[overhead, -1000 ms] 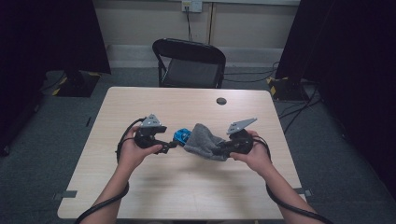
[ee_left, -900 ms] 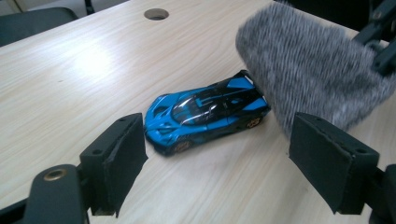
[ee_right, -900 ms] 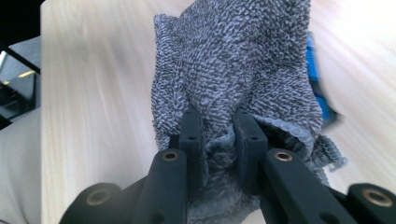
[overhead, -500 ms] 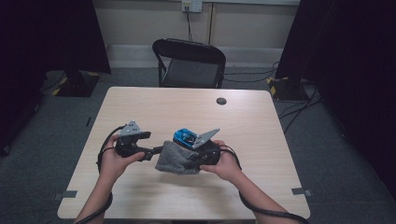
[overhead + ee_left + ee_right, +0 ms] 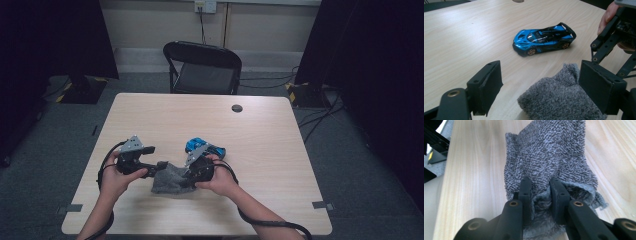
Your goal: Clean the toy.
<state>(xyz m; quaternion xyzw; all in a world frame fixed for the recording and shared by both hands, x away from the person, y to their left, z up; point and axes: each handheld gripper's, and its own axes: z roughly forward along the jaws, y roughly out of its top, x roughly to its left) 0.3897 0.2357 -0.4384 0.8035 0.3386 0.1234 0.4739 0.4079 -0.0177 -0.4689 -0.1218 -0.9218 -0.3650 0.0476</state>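
A: Holding the grey cloth (image 5: pixel 549 157) in your right gripper (image 5: pixel 541 188), you have its jaws nearly together with a fold of fabric pinched between the pads; they have just been easing apart slightly, and the pads press on the fabric on both sides.

B: And my left gripper (image 5: pixel 541 87)?

A: Its jaws stand wide apart. One end of the cloth (image 5: pixel 560 100) lies between them, near the right-hand pad; you cannot tell whether that pad touches it, and the other pad is apart from it.

B: Where does the cloth sit?

A: It lies bunched on the worktop (image 5: pixel 280 130) between your two hands, toward the near edge. The blue toy car (image 5: pixel 544 38) stands on its wheels just beyond the cloth, apart from it.
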